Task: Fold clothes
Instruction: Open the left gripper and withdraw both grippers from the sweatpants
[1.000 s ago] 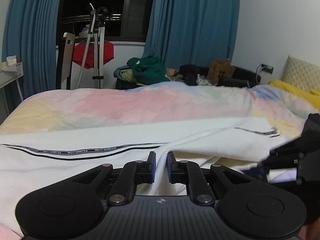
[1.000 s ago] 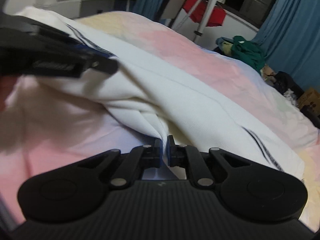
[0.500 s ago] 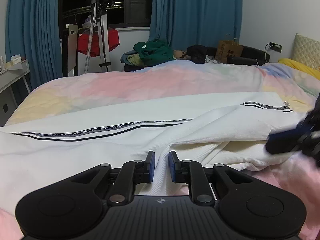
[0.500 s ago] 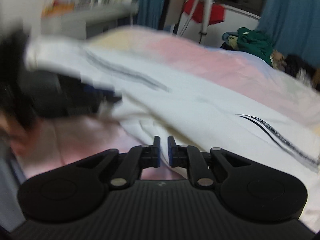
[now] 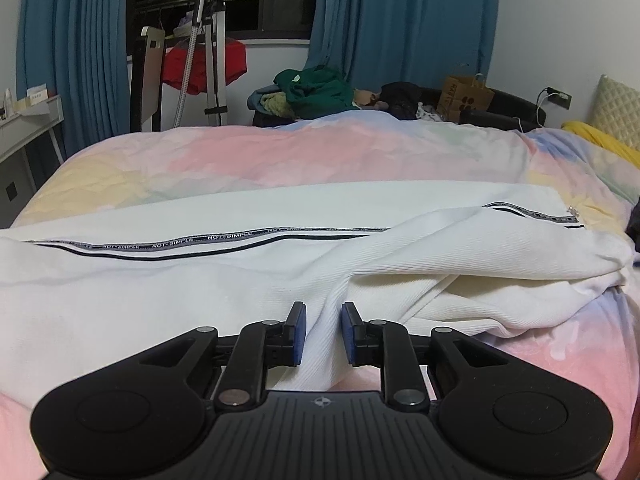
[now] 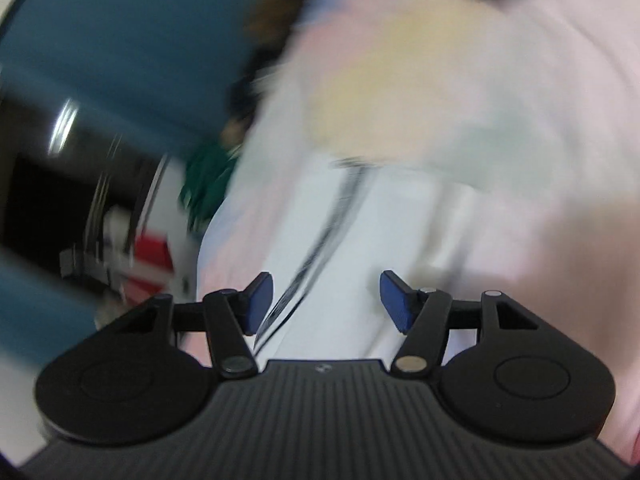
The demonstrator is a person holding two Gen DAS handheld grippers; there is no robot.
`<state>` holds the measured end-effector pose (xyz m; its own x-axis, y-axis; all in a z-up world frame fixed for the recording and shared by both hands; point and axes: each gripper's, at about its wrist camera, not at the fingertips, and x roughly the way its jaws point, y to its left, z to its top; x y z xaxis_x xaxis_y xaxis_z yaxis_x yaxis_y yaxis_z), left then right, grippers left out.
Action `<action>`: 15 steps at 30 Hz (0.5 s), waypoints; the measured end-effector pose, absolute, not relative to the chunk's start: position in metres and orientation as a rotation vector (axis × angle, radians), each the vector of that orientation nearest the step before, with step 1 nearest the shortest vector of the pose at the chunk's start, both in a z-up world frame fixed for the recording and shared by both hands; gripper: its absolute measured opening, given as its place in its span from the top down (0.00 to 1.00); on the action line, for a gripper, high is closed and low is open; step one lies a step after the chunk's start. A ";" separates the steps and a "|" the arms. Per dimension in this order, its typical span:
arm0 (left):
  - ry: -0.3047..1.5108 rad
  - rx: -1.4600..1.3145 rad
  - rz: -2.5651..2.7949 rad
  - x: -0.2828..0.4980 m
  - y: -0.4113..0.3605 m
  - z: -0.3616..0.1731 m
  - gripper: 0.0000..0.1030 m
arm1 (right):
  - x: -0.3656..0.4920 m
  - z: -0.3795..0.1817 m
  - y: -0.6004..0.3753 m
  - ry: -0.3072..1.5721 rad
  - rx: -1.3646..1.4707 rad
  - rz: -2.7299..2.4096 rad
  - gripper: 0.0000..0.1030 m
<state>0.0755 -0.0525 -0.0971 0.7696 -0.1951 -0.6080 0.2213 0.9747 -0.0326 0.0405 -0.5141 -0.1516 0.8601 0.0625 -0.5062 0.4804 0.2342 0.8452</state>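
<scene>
- Risk: my left claw (image 5: 322, 334) pinches only a narrow ridge of the white garment (image 5: 200, 280); ribbed knit may slide out if I pull hard.
- Risk: the folded-over sleeve (image 5: 480, 240) sits loosely and could flop open.
- Right view badly blurred, so aiming there is guesswork.
- Garment lies lengthwise across the near bed (image 5: 280, 152), striped tape facing up.
- Left claw low, level, narrow on the cloth.
- Right claw (image 6: 326, 304) wide, empty, tilted above the cloth.
</scene>
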 end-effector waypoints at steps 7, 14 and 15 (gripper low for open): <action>0.660 0.051 -0.233 0.076 -0.055 -0.098 0.79 | 0.052 -0.206 -0.526 0.620 1.615 -0.289 0.40; 0.622 0.085 -0.247 0.076 -0.056 -0.094 0.84 | 0.092 -0.212 -0.528 0.574 1.588 -0.302 0.40; 0.621 0.087 -0.253 0.076 -0.056 -0.094 0.84 | 0.096 -0.209 -0.528 0.565 1.562 -0.296 0.41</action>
<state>0.0764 -0.0556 -0.0943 0.7839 -0.2080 -0.5850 0.2598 0.9657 0.0048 0.0959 -0.5278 -0.2089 0.8407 0.1719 -0.5135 0.5199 0.0090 0.8542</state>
